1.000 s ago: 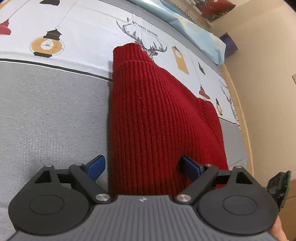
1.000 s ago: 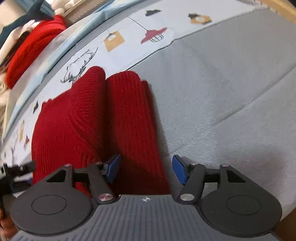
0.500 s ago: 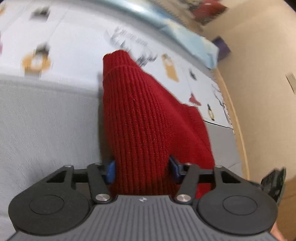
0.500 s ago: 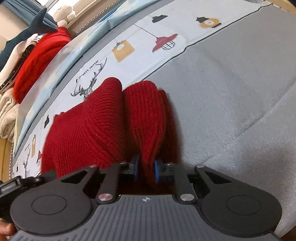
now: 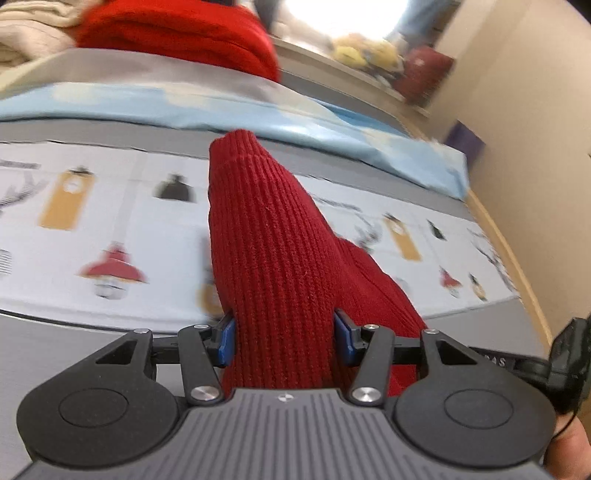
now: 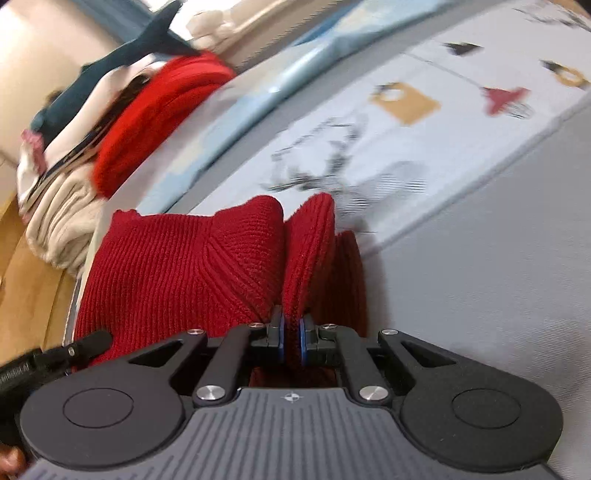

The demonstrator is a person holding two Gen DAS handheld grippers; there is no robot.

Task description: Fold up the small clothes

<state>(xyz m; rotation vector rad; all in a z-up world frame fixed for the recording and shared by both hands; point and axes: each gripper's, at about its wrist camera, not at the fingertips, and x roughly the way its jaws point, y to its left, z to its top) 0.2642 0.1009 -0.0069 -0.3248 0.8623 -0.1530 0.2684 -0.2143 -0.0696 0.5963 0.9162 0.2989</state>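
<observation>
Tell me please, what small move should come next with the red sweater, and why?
Probably carry the gripped edge forward and lay it over the rest. The left gripper and right gripper are each shut on the red sweater, which looks raised off the bedcover.

wall (image 5: pixel 524 122): beige | bedspread (image 5: pixel 92 266): grey, lamp and deer prints | window (image 5: pixel 343 14): bright | floor (image 6: pixel 26 288): wood
</observation>
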